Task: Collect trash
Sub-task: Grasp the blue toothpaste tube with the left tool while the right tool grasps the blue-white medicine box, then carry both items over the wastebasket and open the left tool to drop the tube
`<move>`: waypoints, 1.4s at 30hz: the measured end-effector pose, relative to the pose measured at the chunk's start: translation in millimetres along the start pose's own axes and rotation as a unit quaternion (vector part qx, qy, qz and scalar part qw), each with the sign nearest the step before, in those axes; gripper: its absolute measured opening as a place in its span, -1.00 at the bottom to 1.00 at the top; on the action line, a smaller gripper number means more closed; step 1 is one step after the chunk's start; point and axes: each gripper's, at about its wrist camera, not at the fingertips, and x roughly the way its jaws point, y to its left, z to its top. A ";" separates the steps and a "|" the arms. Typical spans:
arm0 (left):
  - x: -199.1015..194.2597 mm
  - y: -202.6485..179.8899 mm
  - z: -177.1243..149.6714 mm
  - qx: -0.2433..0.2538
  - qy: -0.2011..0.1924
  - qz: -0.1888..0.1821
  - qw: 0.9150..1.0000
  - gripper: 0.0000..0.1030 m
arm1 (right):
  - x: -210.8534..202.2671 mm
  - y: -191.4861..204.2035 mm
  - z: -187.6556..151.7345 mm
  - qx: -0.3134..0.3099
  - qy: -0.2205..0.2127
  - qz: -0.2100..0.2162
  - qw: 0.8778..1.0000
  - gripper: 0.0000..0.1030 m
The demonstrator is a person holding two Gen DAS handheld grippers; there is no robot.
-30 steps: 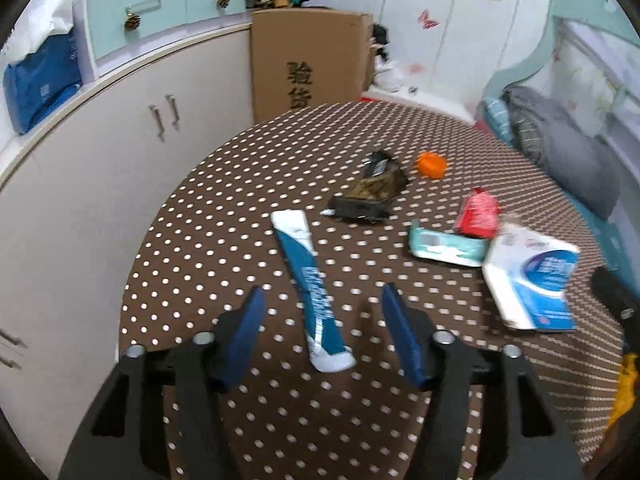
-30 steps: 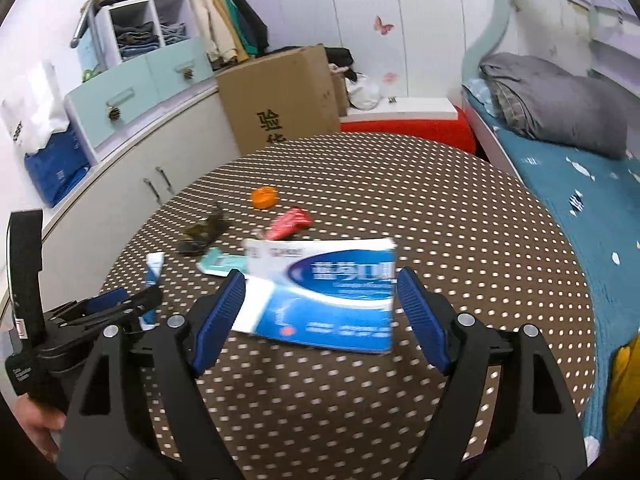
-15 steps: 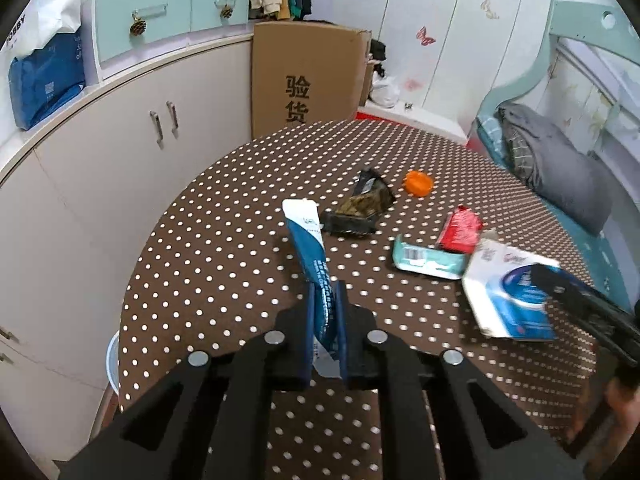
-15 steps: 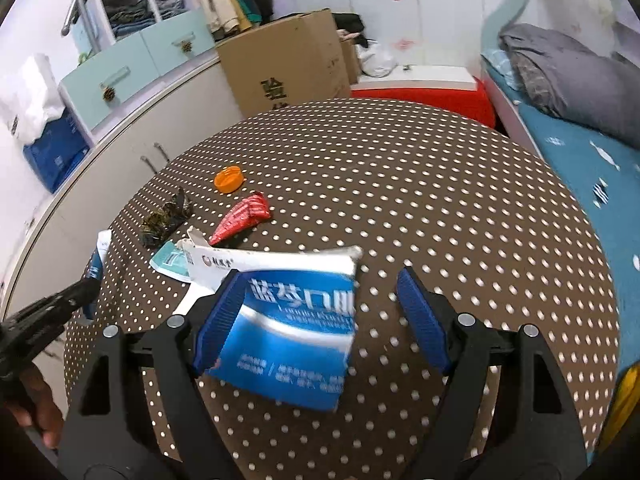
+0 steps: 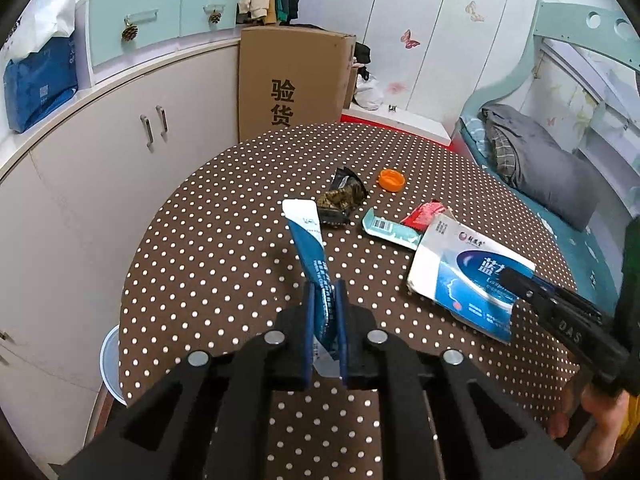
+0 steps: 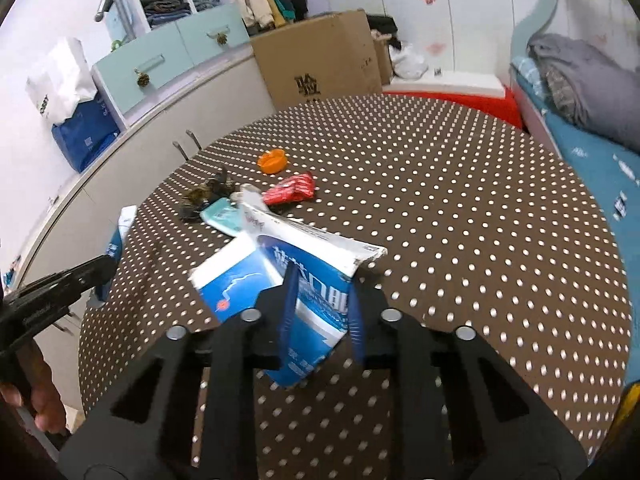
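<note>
Left wrist view showed the left hand-held gripper clamped narrowly on the near end of a blue and white tube-shaped wrapper. A second before, its jaws had stood wide on either side of that wrapper as it lay flat on the polka-dot bench; they had closed on it by the middle of that second, and the wrapper now angled up off the cloth, its far end raised toward the other litter.

Right wrist view showed the right hand-held gripper with its jaws just closed in on a crumpled blue and white box, whose near part sat pinched between the blue pads. A moment earlier those jaws had been wide apart around it. The box looked buckled, one flap folded upward.

Four pieces remained loose on the bench beyond: a dark crumpled wrapper, an orange cap, a red packet and a teal packet, clustered near one another.

Judging from this, both grasps seemed made, so each hand likely needed next to carry its piece to a bin. A pale round container showed below the bench's left edge; whether it was the bin could not be told.
</note>
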 end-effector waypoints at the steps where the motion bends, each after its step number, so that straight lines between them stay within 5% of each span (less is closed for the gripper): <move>1: -1.8 0.7 -0.9 -0.001 0.000 -0.001 1.000 -0.81 | -5.8 3.8 -3.2 0.001 -0.005 0.006 1.000 -0.68; 6: -14.7 7.5 -6.4 -0.005 -0.007 -0.007 1.000 -0.81 | -28.2 28.9 -12.8 -0.008 -0.029 0.017 0.999 -0.88; 13: -35.0 24.5 -12.1 -0.014 -0.019 -0.013 1.000 -0.81 | -52.6 78.1 -19.8 -0.031 -0.071 -0.001 0.997 -0.91; 23: -78.7 75.4 -18.1 -0.051 -0.058 -0.029 0.997 -0.81 | -59.6 166.4 -13.0 -0.082 -0.087 0.038 0.992 -0.91; 32: -98.2 168.0 -29.2 -0.116 -0.076 0.000 0.990 -0.81 | -26.7 271.4 -11.1 -0.141 -0.068 0.095 0.983 -0.91; 42: -81.3 290.0 -51.9 -0.210 -0.048 0.047 0.975 -0.81 | 46.1 374.5 -28.5 -0.195 -0.013 0.144 0.970 -0.91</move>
